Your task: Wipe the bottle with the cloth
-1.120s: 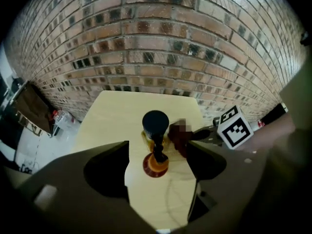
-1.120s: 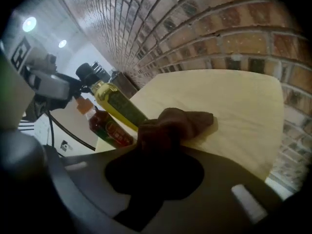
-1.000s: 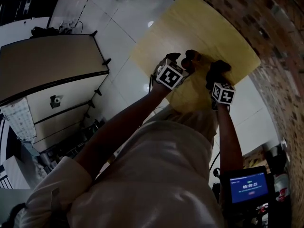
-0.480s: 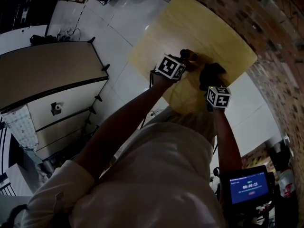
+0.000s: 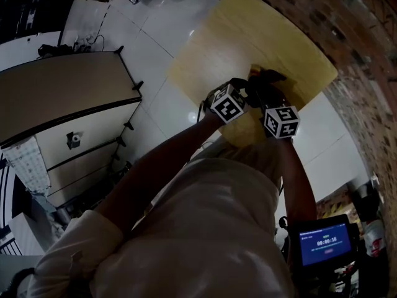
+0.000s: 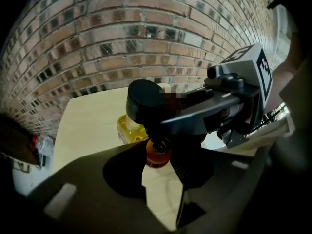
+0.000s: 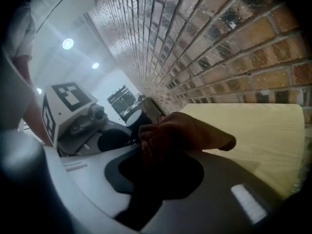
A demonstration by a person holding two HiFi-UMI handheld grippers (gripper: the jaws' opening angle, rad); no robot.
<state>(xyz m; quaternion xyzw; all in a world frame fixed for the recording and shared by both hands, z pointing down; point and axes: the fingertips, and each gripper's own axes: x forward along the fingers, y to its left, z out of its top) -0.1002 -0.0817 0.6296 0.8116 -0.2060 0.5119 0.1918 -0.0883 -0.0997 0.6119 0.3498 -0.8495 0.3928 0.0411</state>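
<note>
A small bottle (image 6: 127, 126) of yellow liquid with an orange cap (image 6: 158, 155) is in the left gripper view, over the yellow table (image 5: 248, 30). My left gripper (image 6: 161, 156) points steeply down. Its jaws have just been closing, and they now pinch the bottle at the orange cap. My right gripper (image 7: 161, 147) is shut on a bunched brown cloth (image 7: 195, 130) and is raised just beside the bottle. In the head view the left gripper (image 5: 243, 90) and right gripper (image 5: 267, 85) meet near the table's front edge, and the bottle is hidden beneath them.
A brick wall (image 6: 122, 38) runs along the far side of the table. A white cabinet (image 5: 62, 98) stands at the left across a tiled floor (image 5: 155, 36). A lit screen (image 5: 322, 242) sits low at the right.
The two grippers have drawn together over the table's near part. The right one has risen and swung in toward the left one, which has shifted slightly toward the person.
</note>
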